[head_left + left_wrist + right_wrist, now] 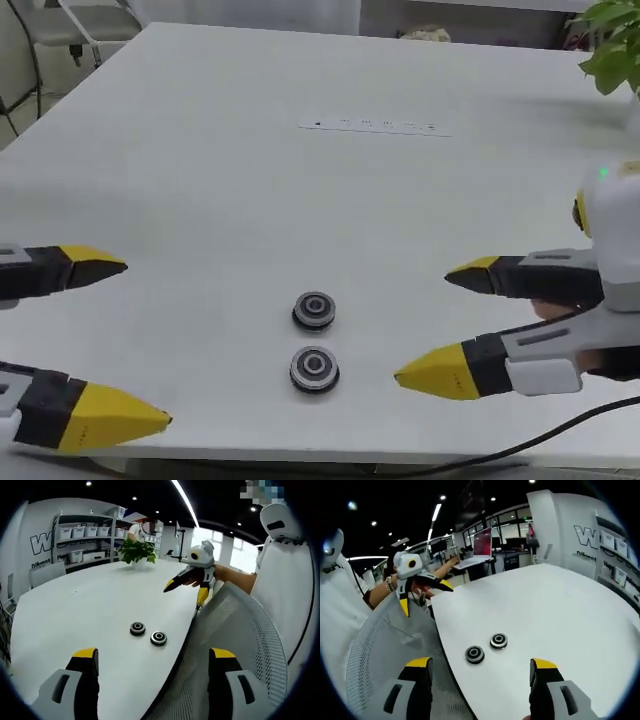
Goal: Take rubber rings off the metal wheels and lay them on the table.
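Note:
Two small metal wheels with black rubber rings lie flat near the white table's front edge. The farther wheel (314, 310) (137, 628) (498, 641) sits just behind the nearer wheel (314, 369) (158, 638) (474, 654). My left gripper (147, 342) (153, 655) hovers open at the left, its yellow-tipped jaws wide apart and pointing at the wheels. My right gripper (422, 326) (480, 662) hovers open at the right, facing them from the other side. Both grippers are well apart from the wheels and hold nothing.
A flat socket strip (370, 125) lies in the table's middle, far side. A green plant (610, 45) (136, 551) stands at the far right corner. A black cable (520, 445) runs along the front edge. A mesh chair back (235, 630) is close to that edge.

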### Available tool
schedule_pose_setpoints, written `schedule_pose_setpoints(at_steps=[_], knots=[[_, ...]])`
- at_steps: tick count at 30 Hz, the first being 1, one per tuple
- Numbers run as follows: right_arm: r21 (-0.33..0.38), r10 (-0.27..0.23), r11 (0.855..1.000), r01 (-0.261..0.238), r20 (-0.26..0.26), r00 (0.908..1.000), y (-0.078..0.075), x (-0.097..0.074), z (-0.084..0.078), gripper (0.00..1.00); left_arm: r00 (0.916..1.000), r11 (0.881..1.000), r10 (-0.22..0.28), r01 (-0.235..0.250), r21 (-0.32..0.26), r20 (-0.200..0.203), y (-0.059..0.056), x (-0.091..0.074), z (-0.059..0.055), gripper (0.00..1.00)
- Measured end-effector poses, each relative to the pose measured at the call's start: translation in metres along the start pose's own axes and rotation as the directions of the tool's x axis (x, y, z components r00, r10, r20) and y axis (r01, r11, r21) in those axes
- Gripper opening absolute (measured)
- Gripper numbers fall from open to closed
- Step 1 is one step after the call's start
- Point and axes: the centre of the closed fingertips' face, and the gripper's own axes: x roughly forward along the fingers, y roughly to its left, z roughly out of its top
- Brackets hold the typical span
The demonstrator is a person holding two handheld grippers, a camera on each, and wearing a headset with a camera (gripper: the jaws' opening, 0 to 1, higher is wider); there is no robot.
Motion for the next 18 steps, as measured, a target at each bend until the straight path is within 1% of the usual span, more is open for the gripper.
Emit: schedule_pose_setpoints(at_steps=[3, 5, 6, 8, 11, 14, 15, 16, 18], knots=[[-0.051, 0.007, 0.999, -0.007, -0.005, 1.0, 0.002, 0.0, 0.009, 0.76, 1.0, 0.999, -0.006, 0.006, 0.041, 0.004, -0.002, 0.004, 0.012, 0.89], [-0.071, 0.005, 0.997, -0.006, -0.017, 0.9998, -0.002, 0.001, 0.013, 0.71, 0.9999, 0.997, -0.017, 0.016, 0.069, 0.0, -0.004, 0.006, 0.02, 0.9], [-0.073, 0.002, 0.997, -0.003, -0.018, 0.9998, -0.004, 0.002, 0.016, 0.69, 0.9997, 0.995, -0.023, 0.023, 0.093, 0.0, -0.004, 0.008, 0.025, 0.9], [-0.079, -0.005, 0.997, 0.004, -0.013, 0.9999, -0.008, 0.004, 0.024, 0.69, 0.9994, 0.993, -0.035, 0.034, 0.113, 0.007, -0.003, 0.012, 0.033, 0.9], [-0.113, -0.001, 0.994, -0.001, -0.012, 0.9999, -0.008, 0.007, 0.035, 0.68, 0.9989, 0.989, -0.046, 0.046, 0.142, -0.002, -0.001, 0.018, 0.04, 0.9], [-0.142, 0.001, 0.99, -0.003, -0.014, 0.9999, -0.008, 0.011, 0.046, 0.66, 0.9989, 0.982, -0.045, 0.046, 0.185, -0.009, 0.002, 0.024, 0.048, 0.9], [-0.142, 0.003, 0.99, -0.005, -0.013, 0.9999, -0.008, 0.013, 0.05, 0.64, 0.9992, 0.979, -0.04, 0.039, 0.201, 0.003, 0.003, 0.026, 0.054, 0.89], [-0.142, 0.004, 0.99, -0.006, -0.011, 0.9999, -0.008, 0.015, 0.053, 0.62, 0.9993, 0.979, -0.032, 0.027, 0.204, 0.022, 0.005, 0.028, 0.059, 0.87], [-0.147, 0.01, 0.989, -0.009, 0.005, 0.9999, -0.012, 0.02, 0.06, 0.59, 0.9978, 0.981, -0.027, 0.015, 0.191, 0.061, 0.006, 0.033, 0.069, 0.85]])
